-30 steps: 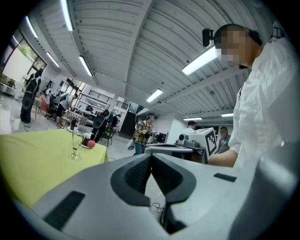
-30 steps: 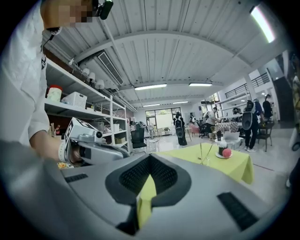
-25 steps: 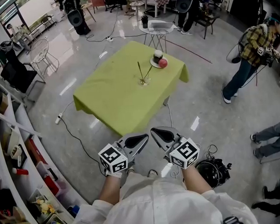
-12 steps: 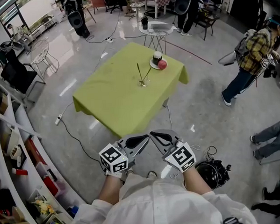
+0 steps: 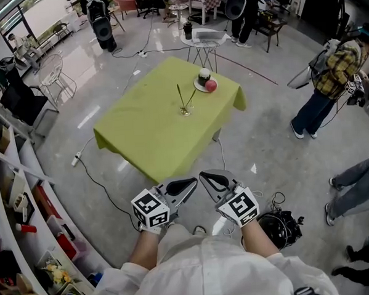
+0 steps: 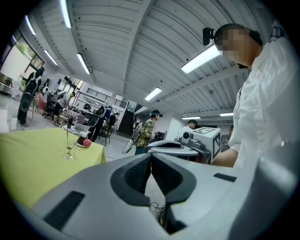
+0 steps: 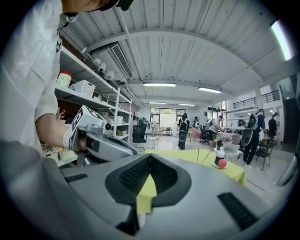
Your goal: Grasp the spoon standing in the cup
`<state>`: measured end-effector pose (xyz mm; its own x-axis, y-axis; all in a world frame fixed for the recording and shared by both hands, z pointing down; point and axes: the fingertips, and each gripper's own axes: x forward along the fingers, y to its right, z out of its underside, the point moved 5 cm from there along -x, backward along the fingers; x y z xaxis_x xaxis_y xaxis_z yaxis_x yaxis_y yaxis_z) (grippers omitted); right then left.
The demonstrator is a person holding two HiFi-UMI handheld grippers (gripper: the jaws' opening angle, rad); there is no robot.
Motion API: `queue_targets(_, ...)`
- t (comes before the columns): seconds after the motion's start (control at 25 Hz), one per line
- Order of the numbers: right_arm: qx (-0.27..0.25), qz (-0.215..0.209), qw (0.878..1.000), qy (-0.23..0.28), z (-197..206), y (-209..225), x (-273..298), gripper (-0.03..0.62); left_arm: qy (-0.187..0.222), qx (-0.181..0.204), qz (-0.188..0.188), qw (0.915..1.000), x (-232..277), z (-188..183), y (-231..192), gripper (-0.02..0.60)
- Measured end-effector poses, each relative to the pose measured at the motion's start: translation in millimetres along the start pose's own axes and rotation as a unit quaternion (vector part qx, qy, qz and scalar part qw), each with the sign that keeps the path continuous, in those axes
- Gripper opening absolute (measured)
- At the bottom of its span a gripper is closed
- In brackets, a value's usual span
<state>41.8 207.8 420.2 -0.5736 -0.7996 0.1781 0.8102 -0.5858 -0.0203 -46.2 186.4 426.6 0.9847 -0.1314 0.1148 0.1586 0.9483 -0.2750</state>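
Note:
A clear stemmed cup [image 5: 185, 110] stands mid-table on the green cloth [image 5: 153, 133], with a thin spoon [image 5: 179, 95] and a second thin stick leaning in it. In the left gripper view the cup [image 6: 70, 153] is small and far off to the left. Both grippers hang close to my body, well short of the table's near corner. My left gripper [image 5: 191, 183] [image 6: 151, 155] is shut with nothing in it. Beside it, my right gripper [image 5: 202, 174] [image 7: 150, 157] is shut and empty too, tips almost meeting the left one's.
A plate with a dark cup [image 5: 204, 73] and a red apple [image 5: 211, 85] sits at the table's far corner. Shelves [image 5: 14, 202] line the left. A black helmet [image 5: 281, 226] and cables lie on the floor at right. People [image 5: 329, 81] stand at right.
The right gripper's marker cube has rolled a little. Both grippers stay in place near my body. The person in the plaid shirt has shifted at the right edge.

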Motion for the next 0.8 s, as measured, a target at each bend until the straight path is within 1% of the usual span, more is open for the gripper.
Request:
queue_targets(0.16, 0.008, 0.016, 1.000, -0.004, 2.1, 11.6, -0.6, 0.005, -0.002, -0.004, 0.000, 1.0000, 3.2, 1.3, -5.4, 0.005)
queue_targets(0.36, 0.021, 0.034, 0.999, -0.007, -0.1, 30.8, 6.9, 0.005, -0.001, -0.001, 0.003, 1.0000, 10.7, -1.6, -25.2, 0.005)
queue_targets(0.64, 0.011, 0.042, 0.999, -0.016, -6.7, 72.2, 32.9, 0.006, 0.005, -0.001, 0.001, 1.0000, 36.9, -14.3, -75.8, 0.006)
queue_targets(0.8, 0.009, 0.036, 0.999, -0.027, -7.7, 99.0, 59.4, 0.006, 0.003, -0.003, -0.001, 1.0000, 49.1, -24.5, -110.0, 0.005)
